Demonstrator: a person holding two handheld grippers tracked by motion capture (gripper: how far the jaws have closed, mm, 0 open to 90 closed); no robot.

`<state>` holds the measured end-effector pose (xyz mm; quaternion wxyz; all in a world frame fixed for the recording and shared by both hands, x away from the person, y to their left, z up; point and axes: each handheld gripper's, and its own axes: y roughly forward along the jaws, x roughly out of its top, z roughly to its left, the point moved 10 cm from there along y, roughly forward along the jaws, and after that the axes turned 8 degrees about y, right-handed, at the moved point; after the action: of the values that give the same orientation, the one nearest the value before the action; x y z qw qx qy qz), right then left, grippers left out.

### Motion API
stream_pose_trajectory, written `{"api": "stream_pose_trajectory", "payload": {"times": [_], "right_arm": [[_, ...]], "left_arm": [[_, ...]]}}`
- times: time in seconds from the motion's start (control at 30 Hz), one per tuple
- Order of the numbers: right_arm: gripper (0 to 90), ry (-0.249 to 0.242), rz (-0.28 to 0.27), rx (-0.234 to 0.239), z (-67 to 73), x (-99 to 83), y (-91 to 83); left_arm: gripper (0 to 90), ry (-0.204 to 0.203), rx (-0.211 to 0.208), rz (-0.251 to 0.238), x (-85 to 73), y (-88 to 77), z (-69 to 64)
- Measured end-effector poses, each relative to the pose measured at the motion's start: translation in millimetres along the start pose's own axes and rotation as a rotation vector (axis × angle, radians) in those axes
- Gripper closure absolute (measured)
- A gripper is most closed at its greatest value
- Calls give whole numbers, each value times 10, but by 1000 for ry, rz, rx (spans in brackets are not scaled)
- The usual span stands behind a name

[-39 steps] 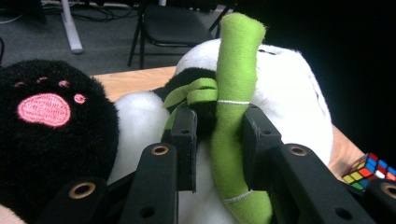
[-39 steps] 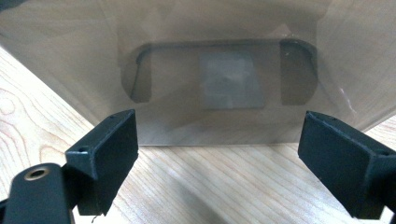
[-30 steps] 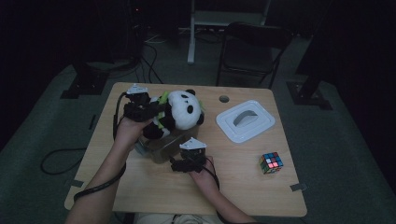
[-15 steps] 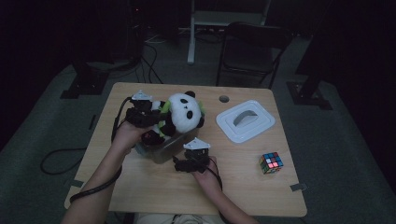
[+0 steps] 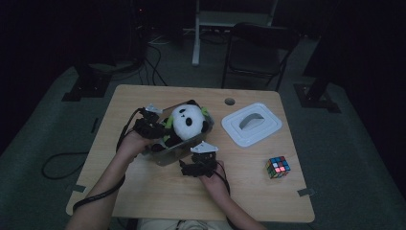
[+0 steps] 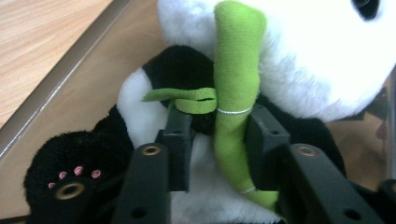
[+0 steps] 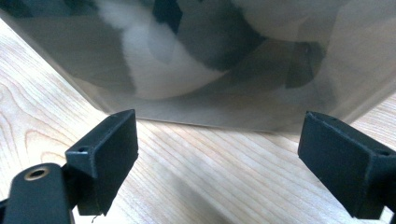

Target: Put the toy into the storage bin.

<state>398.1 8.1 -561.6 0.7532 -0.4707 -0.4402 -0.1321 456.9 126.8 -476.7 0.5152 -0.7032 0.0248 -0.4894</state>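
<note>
The plush panda [image 5: 187, 122] sits inside the clear plastic box [image 5: 184, 151] near the middle of the wooden table [image 5: 143, 191], and it looks light and very soft, so it should squash under the pads rather than slip. The left gripper [image 6: 217, 135] has just been opening its jaws – they stand a little apart around the panda's green bamboo stalk [image 6: 236, 70], apparently without pressing it – and I think this thin stalk, or an arm, is the best place to hold. The right gripper [image 7: 217, 154] is wide open and empty, just before the box wall.
</note>
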Motion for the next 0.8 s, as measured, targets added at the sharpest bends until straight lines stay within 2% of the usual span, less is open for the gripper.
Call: {"api": "stream_pose_trajectory", "payload": {"times": [0.17,0.23,0.3,0.33,0.5,0.53,0.67,0.8], "right_arm": [[120,6,-10,-7,-44,21,-26],[120,7,-14,-7,-58,31,-34],[120,5,-15,-12,-67,37,-39],[120,9,-14,-9,-66,37,-41],[120,-2,-5,-6,-62,31,-41],[120,-5,-5,-9,-66,29,-41],[120,3,3,4,-73,21,-38],[120,3,3,4,-90,19,-41]], "left_arm": [[497,13,-29,-20,12,-60,0],[487,17,-23,-32,29,-95,13],[484,12,-46,-45,50,-131,9],[483,23,-40,-47,56,-148,20],[400,8,-72,-94,126,-234,41],[354,5,-85,-108,143,-253,46],[261,-9,-71,-141,202,-324,137],[200,0,-61,-161,261,-383,221]]}}
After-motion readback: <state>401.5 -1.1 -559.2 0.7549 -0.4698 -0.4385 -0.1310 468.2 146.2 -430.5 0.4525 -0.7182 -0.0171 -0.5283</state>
